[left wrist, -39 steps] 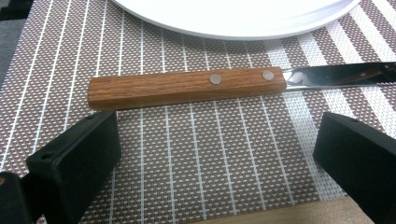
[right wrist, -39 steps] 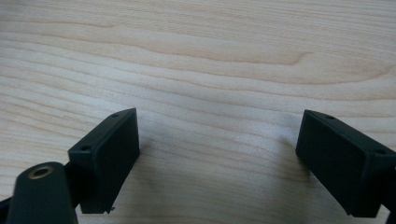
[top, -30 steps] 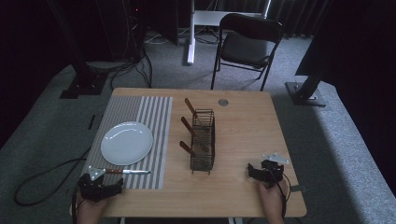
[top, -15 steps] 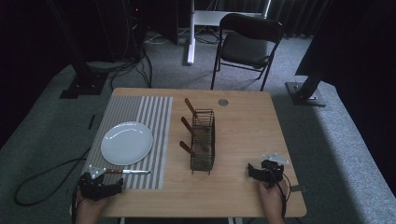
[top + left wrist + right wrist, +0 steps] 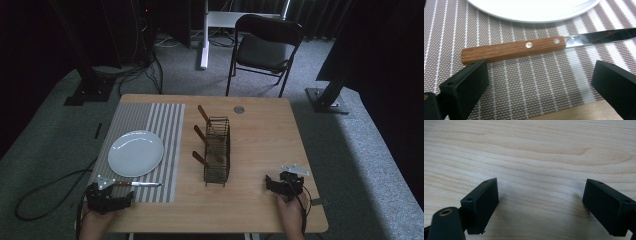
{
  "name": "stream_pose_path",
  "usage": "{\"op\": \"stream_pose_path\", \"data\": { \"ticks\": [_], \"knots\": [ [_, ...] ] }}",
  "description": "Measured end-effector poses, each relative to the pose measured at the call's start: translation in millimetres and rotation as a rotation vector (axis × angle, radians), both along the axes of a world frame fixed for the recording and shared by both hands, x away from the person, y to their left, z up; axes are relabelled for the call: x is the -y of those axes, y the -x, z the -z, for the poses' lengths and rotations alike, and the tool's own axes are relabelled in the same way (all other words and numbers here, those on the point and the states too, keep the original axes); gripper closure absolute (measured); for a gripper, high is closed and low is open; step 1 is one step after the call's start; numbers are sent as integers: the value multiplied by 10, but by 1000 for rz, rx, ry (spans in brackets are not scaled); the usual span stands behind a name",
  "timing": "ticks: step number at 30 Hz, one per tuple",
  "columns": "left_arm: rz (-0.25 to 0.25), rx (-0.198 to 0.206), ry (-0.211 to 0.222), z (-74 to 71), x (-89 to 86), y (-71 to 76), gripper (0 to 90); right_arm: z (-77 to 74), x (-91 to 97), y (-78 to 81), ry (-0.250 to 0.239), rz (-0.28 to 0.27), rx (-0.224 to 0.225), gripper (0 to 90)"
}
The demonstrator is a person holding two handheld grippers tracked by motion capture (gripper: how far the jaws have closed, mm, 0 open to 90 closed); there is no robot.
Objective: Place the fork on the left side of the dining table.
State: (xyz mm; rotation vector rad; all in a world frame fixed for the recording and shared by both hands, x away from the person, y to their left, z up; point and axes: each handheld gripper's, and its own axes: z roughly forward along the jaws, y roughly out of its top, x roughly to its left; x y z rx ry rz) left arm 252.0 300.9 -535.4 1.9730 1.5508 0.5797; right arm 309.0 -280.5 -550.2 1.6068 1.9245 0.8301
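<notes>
Trouble could come from the knife with the brown wooden handle and shiny metal blade (image 5: 514,48). It lies flat on the grey striped woven mat (image 5: 529,82), just below the round white plate (image 5: 534,10), in the lower left of the high view. The left gripper (image 5: 539,80) sits just in front of it with its jaws spread wide and nothing between them. A flat knife is hard to pick up. I think the jaws could slide off the smooth handle, or push the knife into the plate. A grab near the blade end could let the knife tip and drop.

The right gripper (image 5: 541,200) rests at the lower right of the high view, over bare wood, jaws wide apart and holding nothing.

The light wooden table (image 5: 260,125) has a black wire basket (image 5: 217,150) in the middle, with more brown-handled tools sticking out of it. A small round grey disc (image 5: 239,109) sits near the far edge. The room is dark, with grey carpet, a black folding chair (image 5: 267,47) at the top of the frame and cables on the floor.
</notes>
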Motion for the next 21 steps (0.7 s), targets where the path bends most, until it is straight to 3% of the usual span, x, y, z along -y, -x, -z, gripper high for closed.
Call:
{"op": "stream_pose_path", "data": {
  "ticks": [2, 3, 7, 9, 12, 21],
  "knots": [
    [14, 6, 12, -30, 23, 5, 14, 0, 0, 0, 0, 0, 0, 130],
    [32, 15, 39, -67, 46, 11, 14, 0, 0, 0, 0, 0, 0, 130],
    [42, 30, 32, -105, 79, 14, 14, 0, 0, 0, 0, 0, 0, 130],
    [58, 23, 69, -158, 130, 13, 14, 0, 0, 0, 0, 0, 0, 130],
    [72, 34, 63, -187, 169, 21, 14, 0, 0, 0, 0, 0, 0, 131],
    [129, 57, 122, -330, 261, -15, 14, 0, 0, 0, 0, 0, 0, 130]
  ]
}}
